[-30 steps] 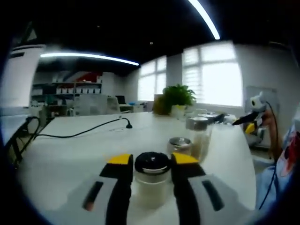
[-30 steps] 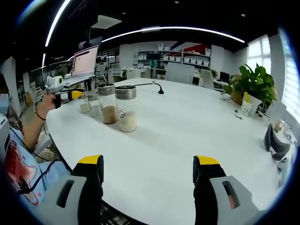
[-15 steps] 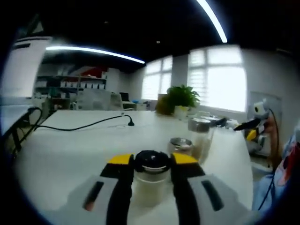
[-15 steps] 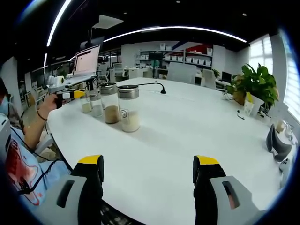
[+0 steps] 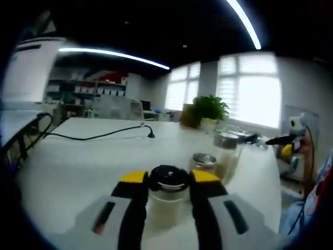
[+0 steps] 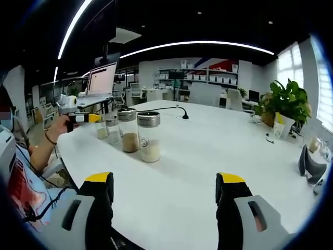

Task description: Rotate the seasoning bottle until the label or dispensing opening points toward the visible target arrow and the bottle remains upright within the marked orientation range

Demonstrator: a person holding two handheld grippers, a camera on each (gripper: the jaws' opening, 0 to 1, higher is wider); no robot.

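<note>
A small clear glass seasoning bottle with a black cap (image 5: 168, 195) stands upright on the white round table (image 5: 78, 166), at 6 o'clock in the left gripper view, holding a pale powder. The left gripper (image 5: 167, 179), black with yellow tips, pinches it just under the cap, one jaw on either side. No writing on it can be read from here. Just beyond, toward 1 o'clock, stand a short glass jar with a silver lid (image 5: 203, 162) and a taller glass jar with a silver lid (image 5: 226, 151), close together. A black cable (image 5: 99, 136) runs over the table at 11 o'clock, and a green potted plant (image 5: 209, 110) sits at the far edge.

In the right gripper view the right gripper (image 6: 164, 190) hangs over the near table edge with its jaws spread wide and nothing between them. At 10 o'clock four jars stand in a row; the nearest, a tall jar with white grains (image 6: 149, 138), bears a small round mark that is too small to read. A person's hand (image 6: 61, 125) holds the other gripper at the far end of the row. An open laptop (image 6: 100, 80) stands behind.
</note>
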